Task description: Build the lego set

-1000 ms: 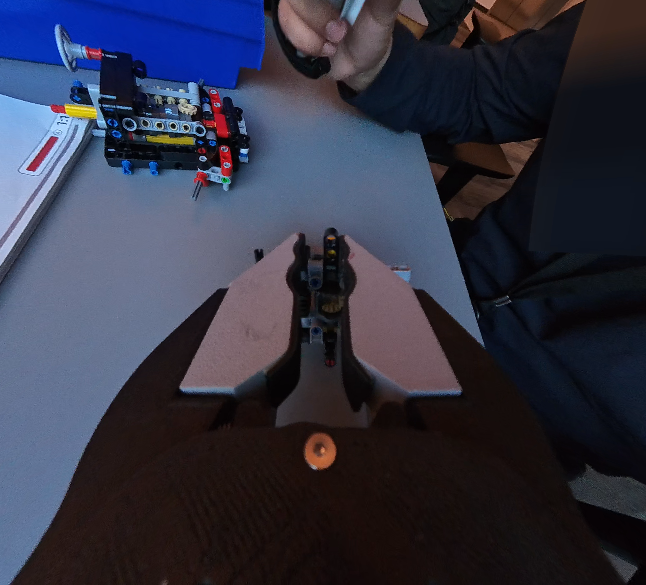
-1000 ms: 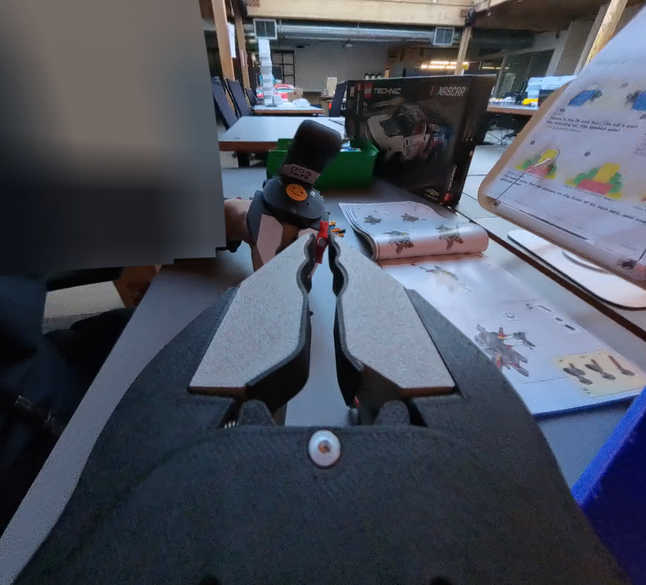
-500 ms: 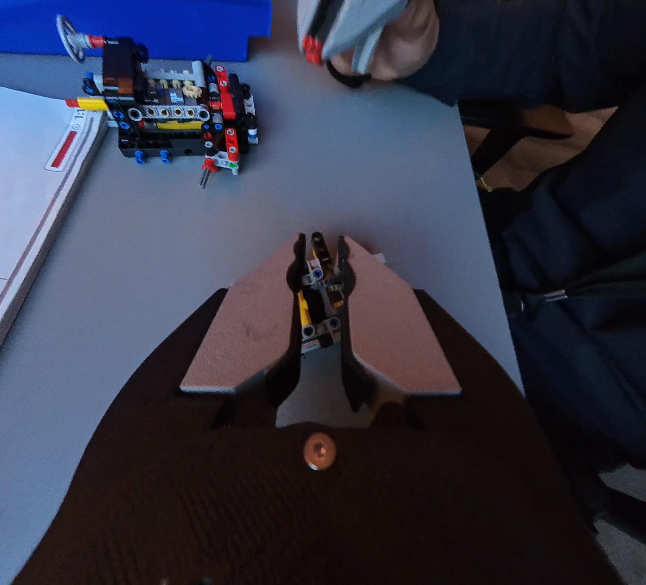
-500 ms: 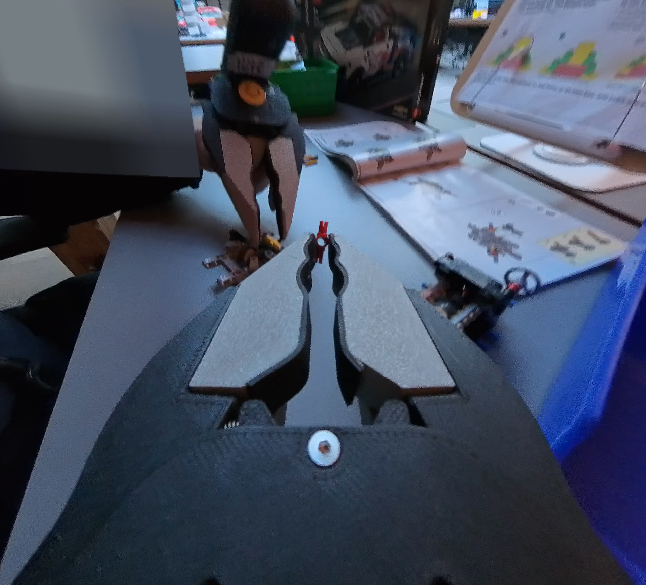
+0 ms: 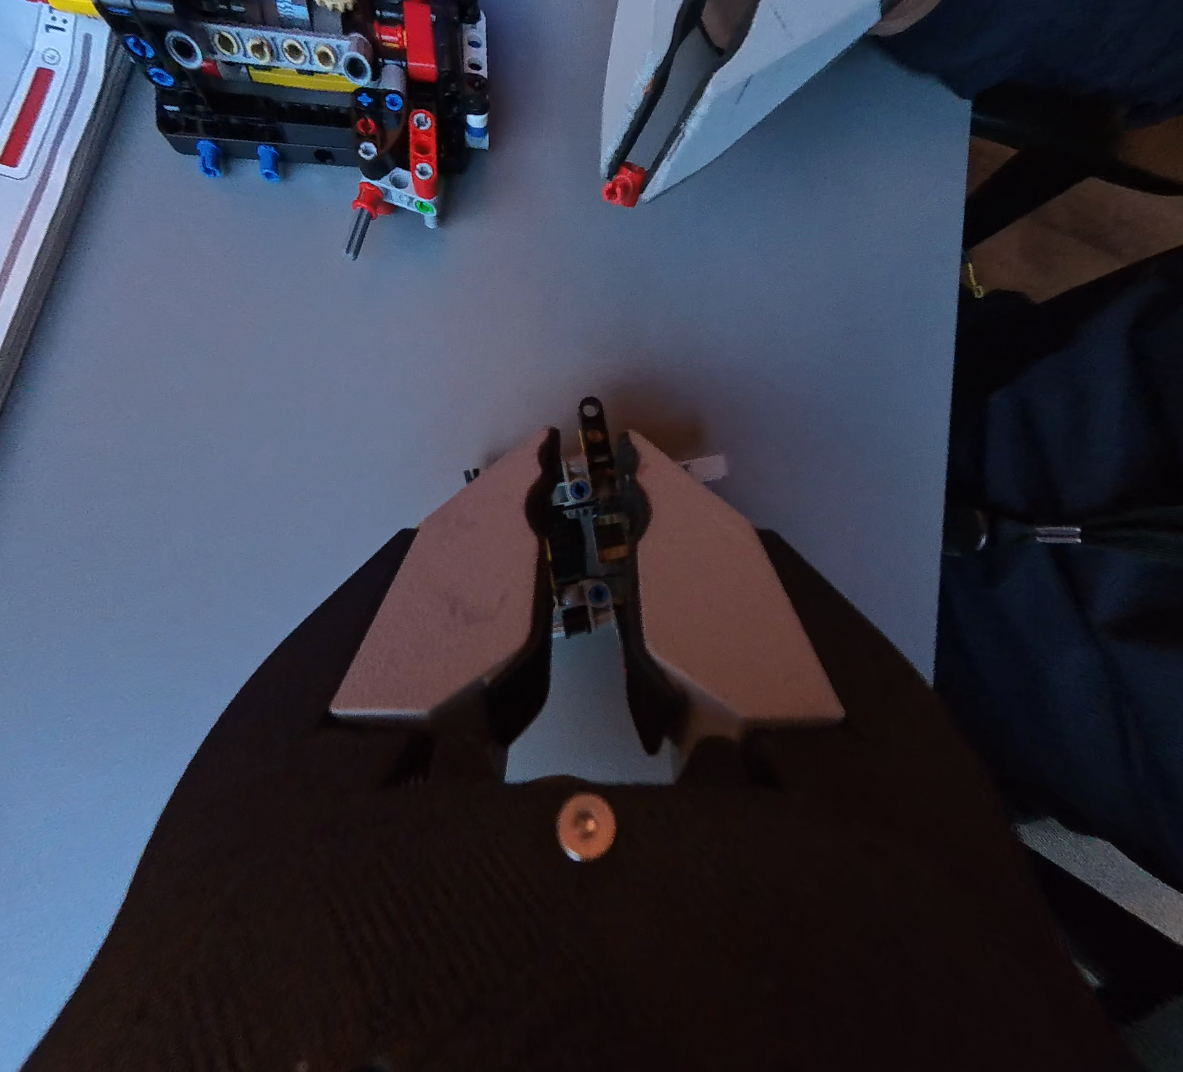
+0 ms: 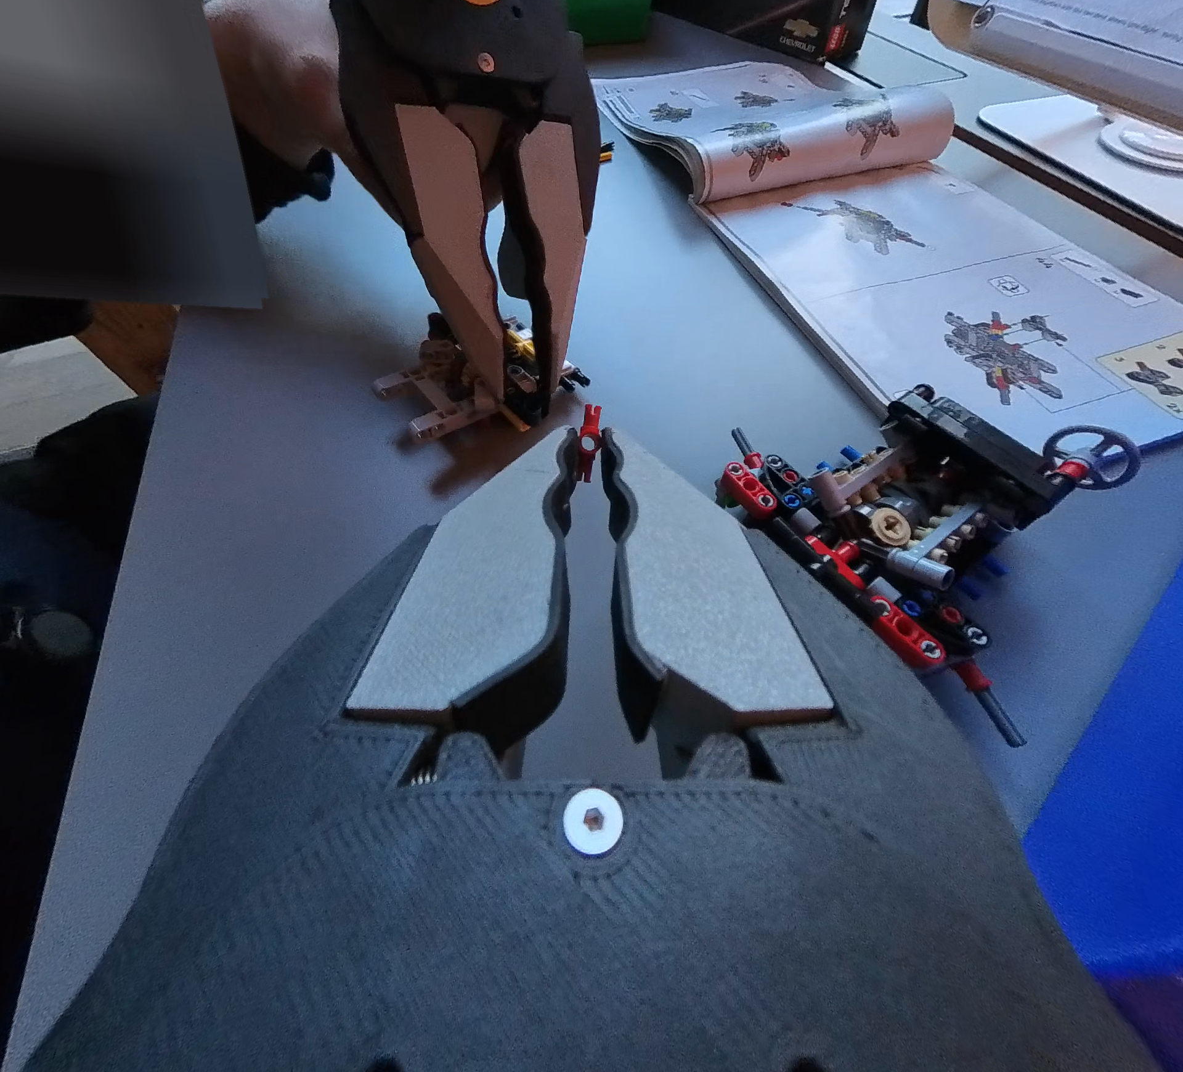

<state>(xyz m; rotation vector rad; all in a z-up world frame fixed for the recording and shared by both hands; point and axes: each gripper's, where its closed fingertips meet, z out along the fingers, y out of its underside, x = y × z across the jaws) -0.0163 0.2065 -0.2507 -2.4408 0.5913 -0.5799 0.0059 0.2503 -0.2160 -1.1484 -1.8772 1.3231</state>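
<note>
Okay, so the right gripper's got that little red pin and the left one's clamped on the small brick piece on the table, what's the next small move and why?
Probably ease the right gripper forward and down toward the small assembly. Its red pin is pinched at the fingertips, pointing that way, with bare grey table still between them. The left gripper holds the assembly against the table, so it looks steadied.

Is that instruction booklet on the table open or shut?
Open: the instruction booklet lies spread on the table, earlier pages curled back, printed diagrams facing up.
</note>
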